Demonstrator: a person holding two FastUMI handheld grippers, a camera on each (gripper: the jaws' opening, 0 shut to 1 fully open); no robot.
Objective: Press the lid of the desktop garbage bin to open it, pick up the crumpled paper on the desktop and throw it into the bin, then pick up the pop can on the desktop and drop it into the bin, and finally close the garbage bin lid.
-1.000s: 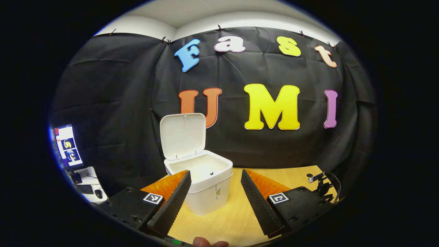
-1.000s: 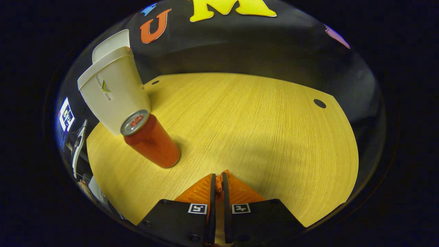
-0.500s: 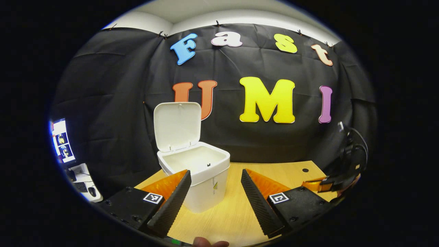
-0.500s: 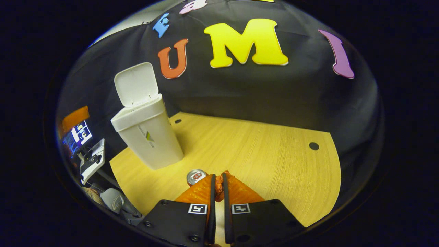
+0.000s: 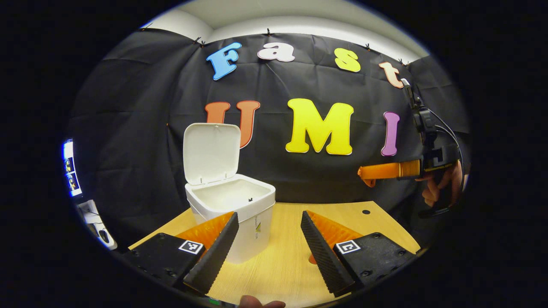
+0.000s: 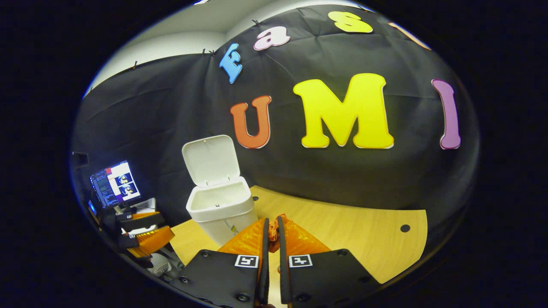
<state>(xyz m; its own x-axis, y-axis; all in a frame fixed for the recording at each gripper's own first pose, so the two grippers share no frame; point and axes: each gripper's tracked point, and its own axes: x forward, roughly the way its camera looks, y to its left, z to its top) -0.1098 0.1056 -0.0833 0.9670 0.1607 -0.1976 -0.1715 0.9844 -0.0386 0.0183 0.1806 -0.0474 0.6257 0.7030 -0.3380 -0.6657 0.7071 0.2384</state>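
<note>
In the left gripper view, the left gripper (image 5: 267,231) sits lowest and nearest, its two fingers spread wide apart with nothing between them, hovering above the wooden table (image 5: 282,265). A fingertip (image 5: 261,303) of the person holding it peeks in at the bottom edge. Just past the left finger stands the white bin (image 5: 233,214) on the table, its lid (image 5: 210,152) swung up and standing upright at the back, the inside pale; whether anything lies in it cannot be told. Farther right, raised well above the table, the right gripper (image 5: 364,173) points toward the bin, held by a hand (image 5: 439,188), with a cable looping behind it.

In the right gripper view, the right gripper's fingers (image 6: 263,239) are pressed together at the bottom, with nothing visible between them. Beyond them the bin stands open on the table, slightly left of centre. The can is hidden from both views. Far left, past the table edge, a lit monitor (image 6: 115,184) glows beside the black cloth wall (image 6: 342,179).
</note>
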